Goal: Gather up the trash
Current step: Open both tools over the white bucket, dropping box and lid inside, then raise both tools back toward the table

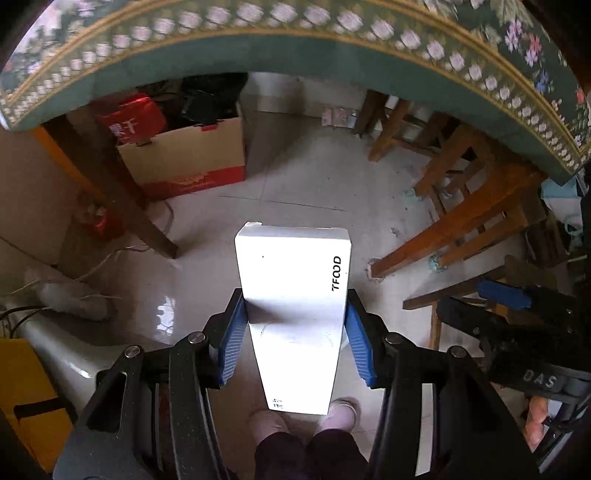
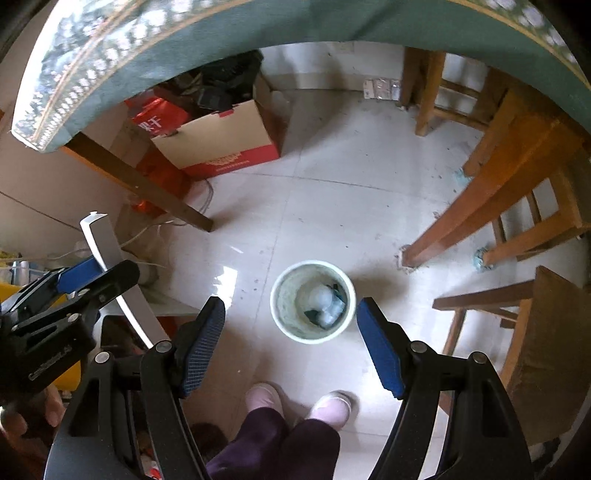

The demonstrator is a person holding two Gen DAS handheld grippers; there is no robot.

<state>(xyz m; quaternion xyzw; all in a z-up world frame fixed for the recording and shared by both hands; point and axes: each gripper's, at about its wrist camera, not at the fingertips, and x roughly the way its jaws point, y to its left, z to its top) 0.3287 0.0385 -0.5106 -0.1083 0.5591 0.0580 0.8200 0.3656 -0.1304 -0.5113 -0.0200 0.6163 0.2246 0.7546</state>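
My left gripper (image 1: 295, 317) is shut on a long white carton (image 1: 295, 295) printed "TFOOD", held above the tiled floor. The carton's edge (image 2: 110, 266) and the left gripper (image 2: 74, 280) also show at the left of the right wrist view. My right gripper (image 2: 291, 321) is open and empty, its blue pads either side of a round white waste bin (image 2: 312, 301) on the floor below. The bin holds crumpled white and dark scraps. The right gripper (image 1: 506, 295) shows at the right edge of the left wrist view.
A table with a green floral cloth (image 2: 332, 22) hangs over the far side. A cardboard box (image 2: 225, 144) with red bags stands under it. Wooden chairs (image 2: 517, 177) stand at the right. The person's feet (image 2: 295, 402) are at the bottom.
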